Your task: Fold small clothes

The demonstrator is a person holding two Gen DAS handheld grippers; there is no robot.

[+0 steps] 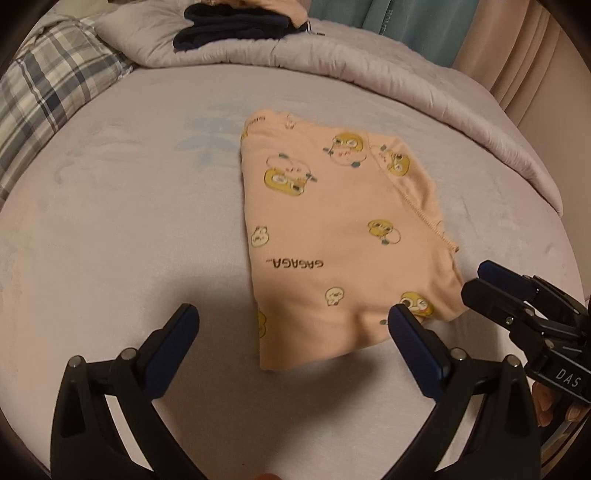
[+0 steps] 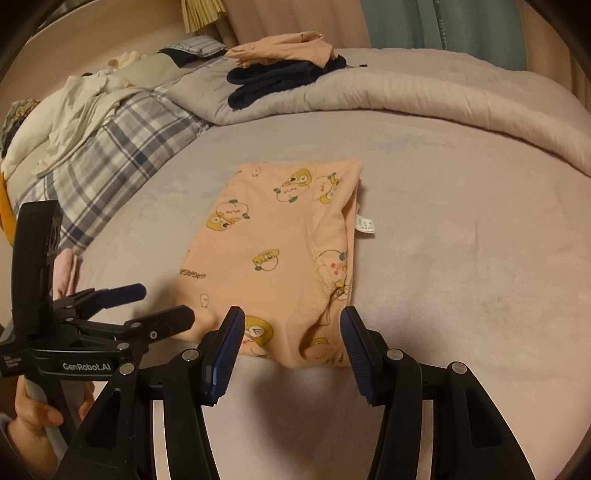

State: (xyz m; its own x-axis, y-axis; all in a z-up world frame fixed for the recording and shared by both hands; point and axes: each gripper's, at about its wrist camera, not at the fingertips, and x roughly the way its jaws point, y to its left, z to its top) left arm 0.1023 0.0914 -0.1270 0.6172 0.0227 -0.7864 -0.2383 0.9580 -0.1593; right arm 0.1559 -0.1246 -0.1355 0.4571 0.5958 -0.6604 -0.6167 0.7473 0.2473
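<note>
A peach garment (image 1: 332, 229) printed with yellow cartoon figures and the word "GAGAGA" lies folded into a rectangle on the grey bed sheet (image 1: 129, 240). My left gripper (image 1: 293, 325) hovers over its near left corner, open wide, with nothing pinched. In the right wrist view the same garment (image 2: 280, 251) shows a white care label (image 2: 365, 225) at its right edge. My right gripper (image 2: 291, 321) stands open above the near edge, pads apart from the cloth. Each gripper shows in the other's view: the right gripper (image 1: 480, 280) at the garment's near right corner, the left gripper (image 2: 162, 304) at the near left.
A rolled grey quilt (image 2: 406, 99) runs along the far side of the bed. A stack of dark navy and peach clothes (image 2: 288, 70) rests on it. A plaid pillow (image 2: 122, 147) and a pile of white clothes (image 2: 74, 110) lie at the left. Curtains (image 2: 443, 26) hang behind.
</note>
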